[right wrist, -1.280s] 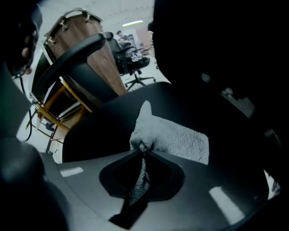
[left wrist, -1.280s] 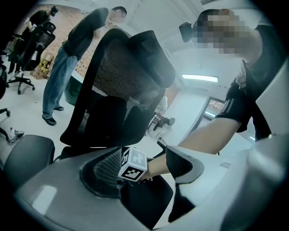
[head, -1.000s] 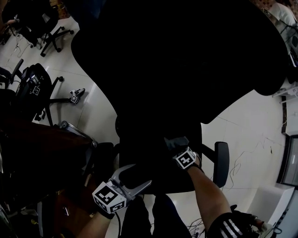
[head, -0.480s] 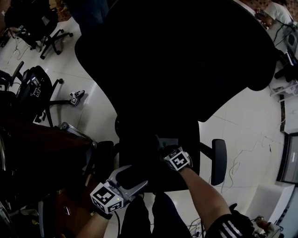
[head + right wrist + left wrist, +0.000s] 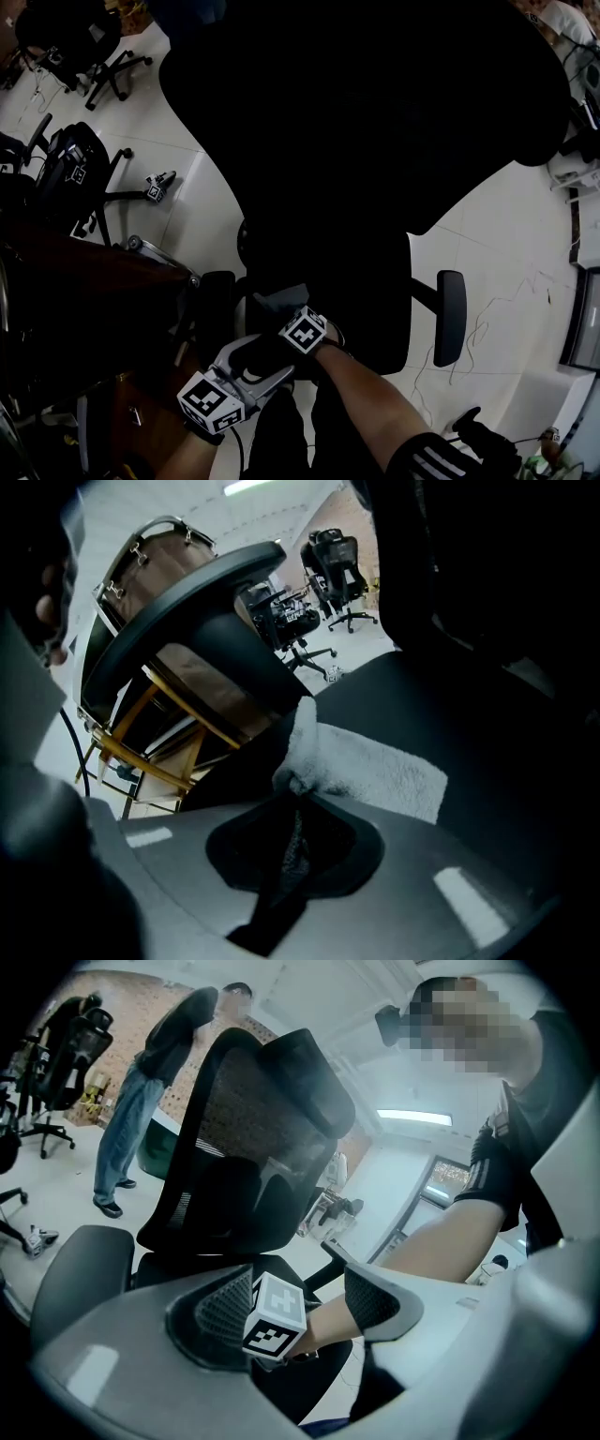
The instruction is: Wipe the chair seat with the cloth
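A black office chair fills the head view, its big backrest above the dark seat. My right gripper is shut on a pale grey cloth at the seat's front left, close to the left armrest. In the right gripper view the cloth lies flat on the seat, one bunched end pinched in the jaws of the right gripper. My left gripper hangs open just in front of the seat edge. Through the left gripper I see the right gripper's marker cube.
The right armrest sticks out over the white tile floor. Other black chairs and a small marker-cube device are at the left. A dark wooden desk stands close by the chair's left. A person stands beyond the chair.
My right gripper has dragged the cloth leftward across the front of the seat, from its right part to near the left armrest. The left gripper has stayed almost in place, still open.
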